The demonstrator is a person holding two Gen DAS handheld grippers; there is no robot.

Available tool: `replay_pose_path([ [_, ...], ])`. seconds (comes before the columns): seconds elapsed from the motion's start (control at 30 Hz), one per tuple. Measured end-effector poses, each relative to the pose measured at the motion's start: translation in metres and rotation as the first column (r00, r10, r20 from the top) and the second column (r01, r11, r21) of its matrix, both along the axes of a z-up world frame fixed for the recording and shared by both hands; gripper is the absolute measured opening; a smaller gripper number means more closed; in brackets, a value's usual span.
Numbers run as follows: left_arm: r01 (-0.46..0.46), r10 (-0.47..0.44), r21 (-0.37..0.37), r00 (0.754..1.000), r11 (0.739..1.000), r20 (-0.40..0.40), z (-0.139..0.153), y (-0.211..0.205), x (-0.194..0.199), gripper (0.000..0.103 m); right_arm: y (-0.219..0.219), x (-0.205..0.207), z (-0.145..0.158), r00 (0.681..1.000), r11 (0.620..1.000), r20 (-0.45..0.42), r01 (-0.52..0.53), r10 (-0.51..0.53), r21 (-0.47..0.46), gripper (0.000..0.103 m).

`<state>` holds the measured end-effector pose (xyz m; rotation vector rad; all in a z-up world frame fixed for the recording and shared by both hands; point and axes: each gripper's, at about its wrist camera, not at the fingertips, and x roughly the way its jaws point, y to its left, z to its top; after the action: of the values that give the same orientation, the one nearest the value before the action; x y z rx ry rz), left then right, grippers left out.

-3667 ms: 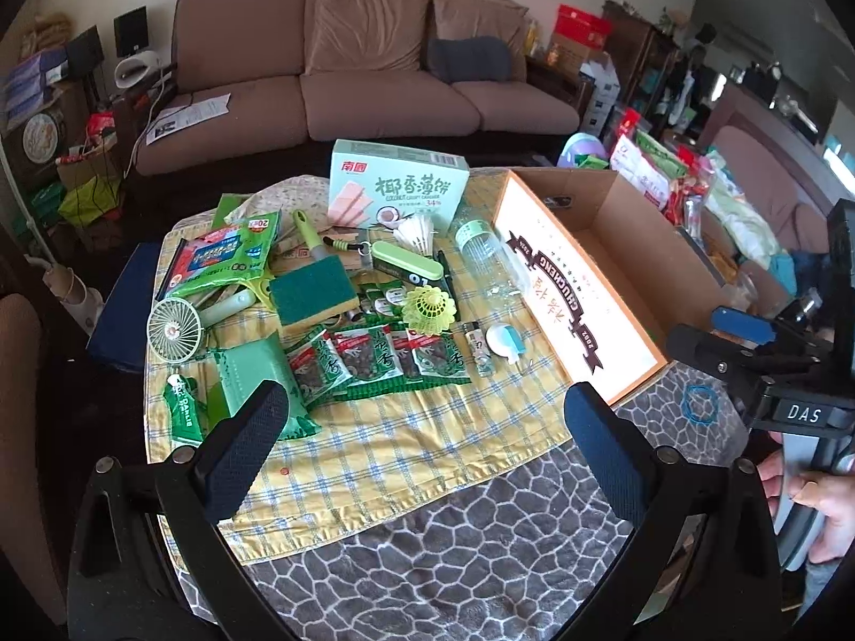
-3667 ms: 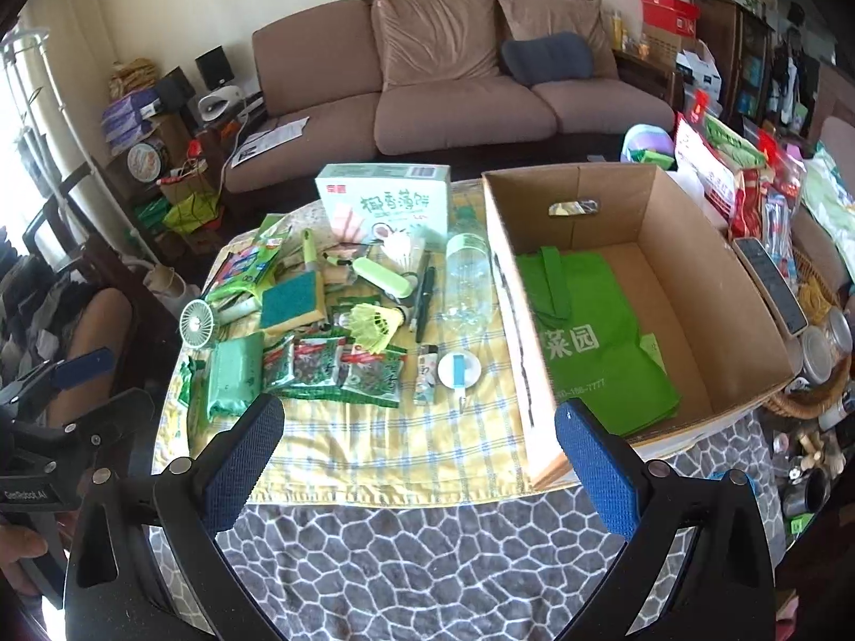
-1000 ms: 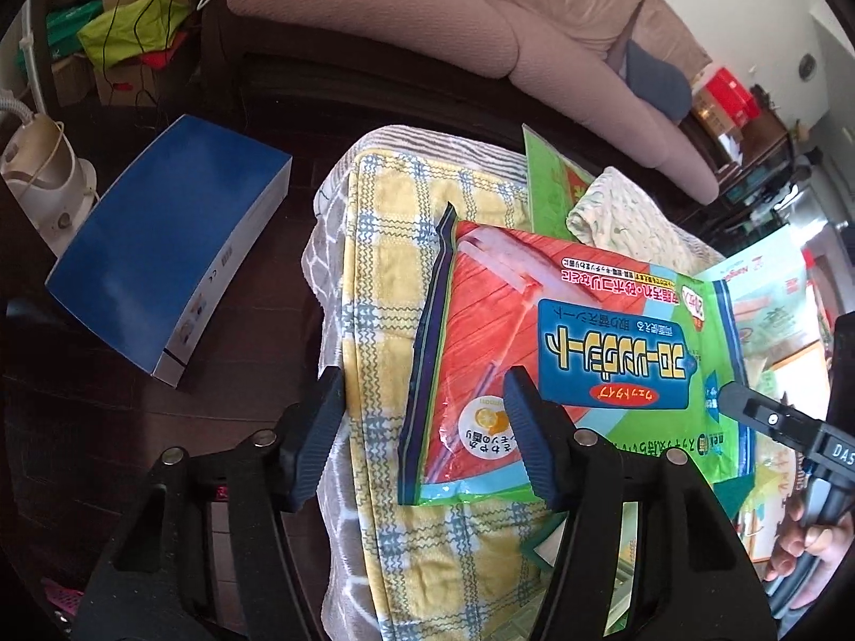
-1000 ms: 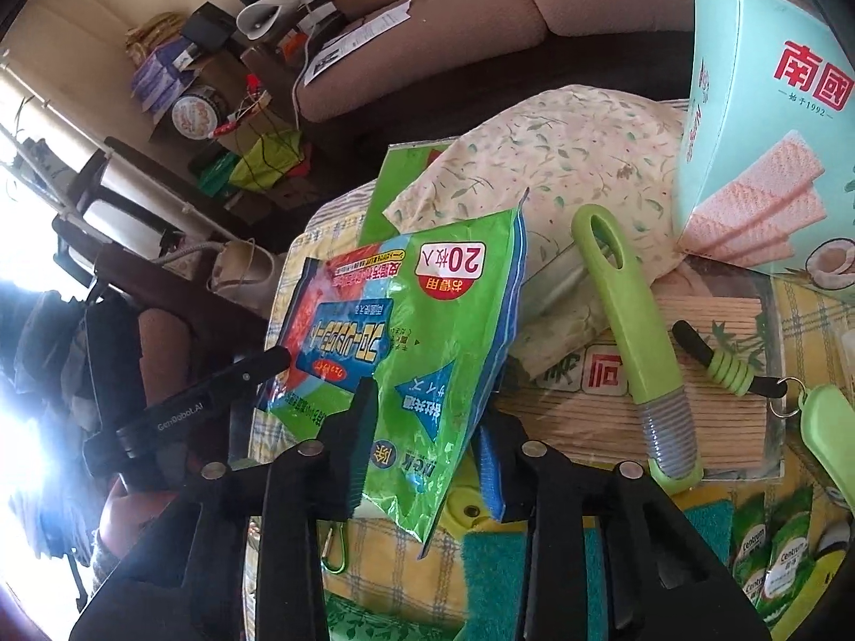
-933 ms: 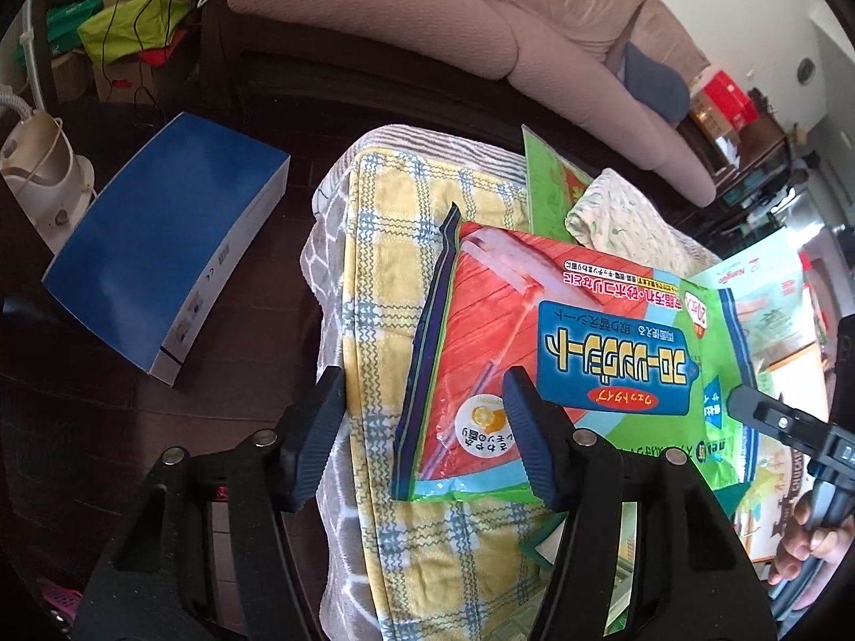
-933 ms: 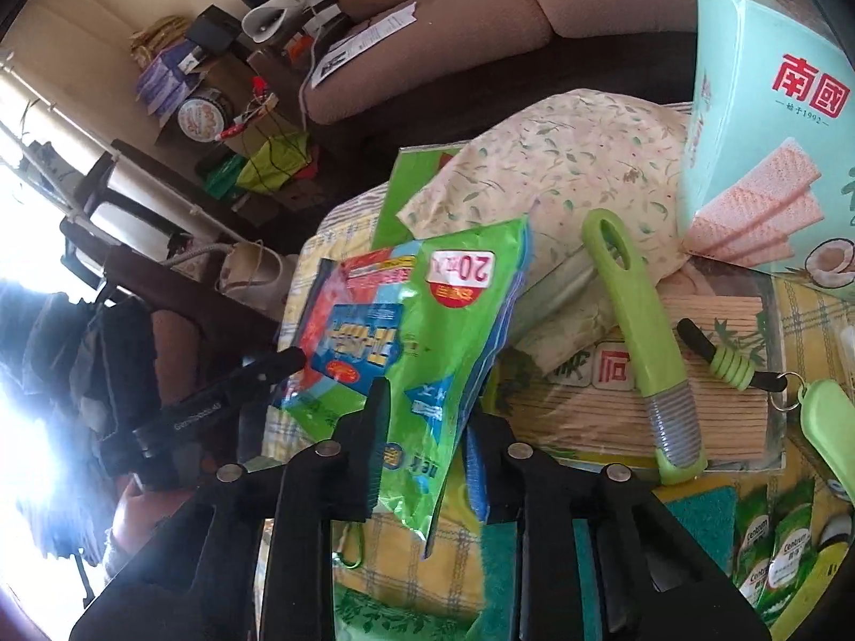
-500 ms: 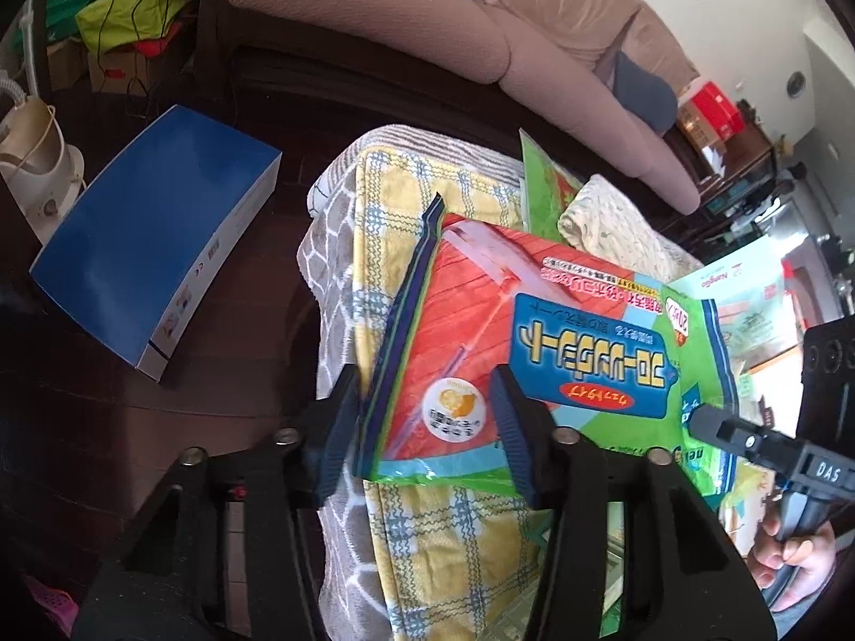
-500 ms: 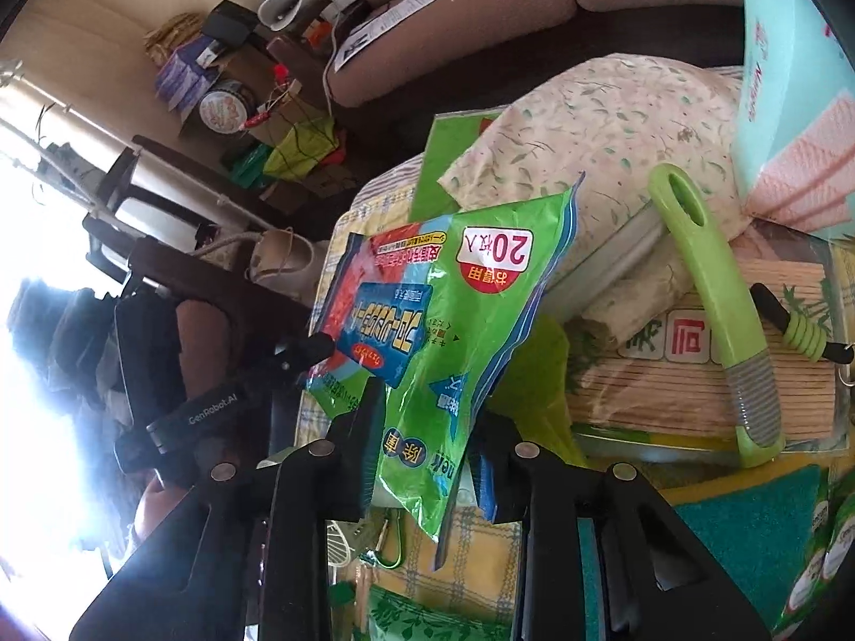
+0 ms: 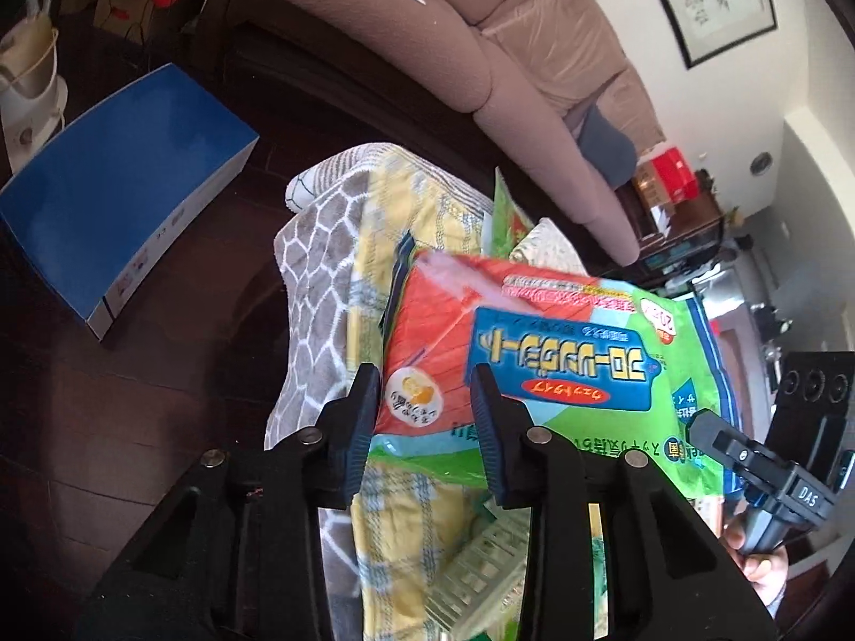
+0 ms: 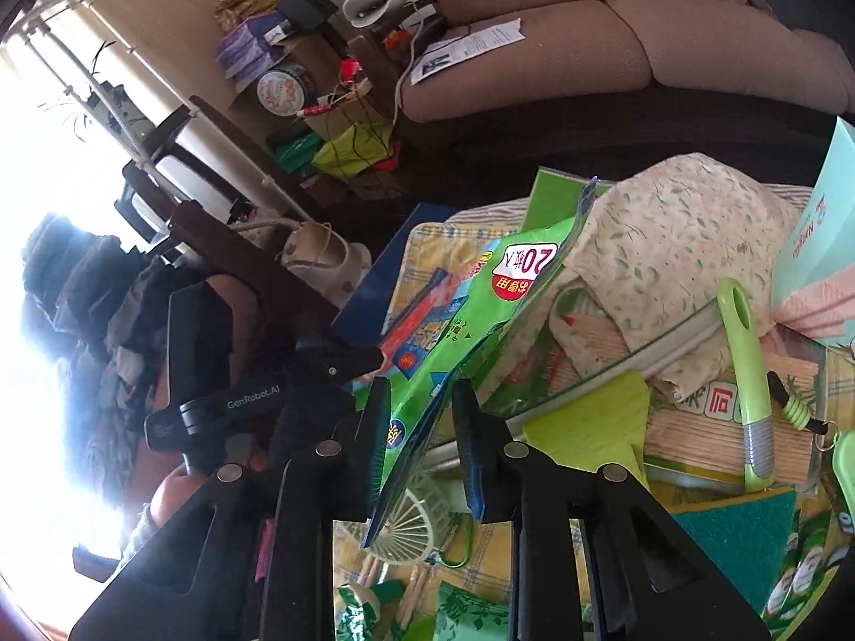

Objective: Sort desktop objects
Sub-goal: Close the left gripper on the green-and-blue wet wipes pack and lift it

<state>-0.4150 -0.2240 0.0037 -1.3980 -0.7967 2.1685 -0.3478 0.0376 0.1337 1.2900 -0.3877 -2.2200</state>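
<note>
The bench (image 9: 315,267), under its grey stone-pattern blanket and yellow checked cloth (image 9: 374,213), is crowded on the right side, so I lift one thing clear of the pile to sort it. That thing is the single green and red packet (image 9: 534,352), held up off the cloth and tilted, one claw on each end so the floppy pack does not fold. My left claw (image 9: 427,416) pinches its near red corner; my right claw (image 10: 419,427) pinches the green edge, both pressed onto the plastic. Just right of it lie one leaf-print cloth bundle (image 10: 678,224), one green-handled brush (image 10: 745,363) across one bamboo mat (image 10: 710,427), and one green sponge (image 10: 743,539) nearer me.
</note>
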Motion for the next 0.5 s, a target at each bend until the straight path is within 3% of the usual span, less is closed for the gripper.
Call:
replay_pose_path([
  [0.13,0.005,-0.004,-0.031,0.999,1.0,0.045,-0.009,-0.003,0.009,0.032,-0.014,0.012,-0.002,1.0,0.999,0.012,-0.017,0.016,0.033,0.019],
  [0.3,-0.03,0.029,0.02,0.997,0.999,0.066,-0.017,-0.02,0.014,0.033,-0.011,0.015,-0.02,0.999,1.0,0.051,0.012,-0.012,0.008,0.019],
  [0.4,-0.065,0.06,0.052,0.993,0.997,0.099,-0.026,-0.03,0.01,0.048,-0.011,0.014,-0.022,0.998,1.0,0.054,0.007,-0.008,0.026,0.017],
  [0.5,-0.072,0.06,0.111,0.992,0.991,0.109,-0.034,-0.031,0.003,0.049,-0.014,0.014,-0.024,0.998,0.999,0.055,-0.002,-0.001,0.049,0.016],
])
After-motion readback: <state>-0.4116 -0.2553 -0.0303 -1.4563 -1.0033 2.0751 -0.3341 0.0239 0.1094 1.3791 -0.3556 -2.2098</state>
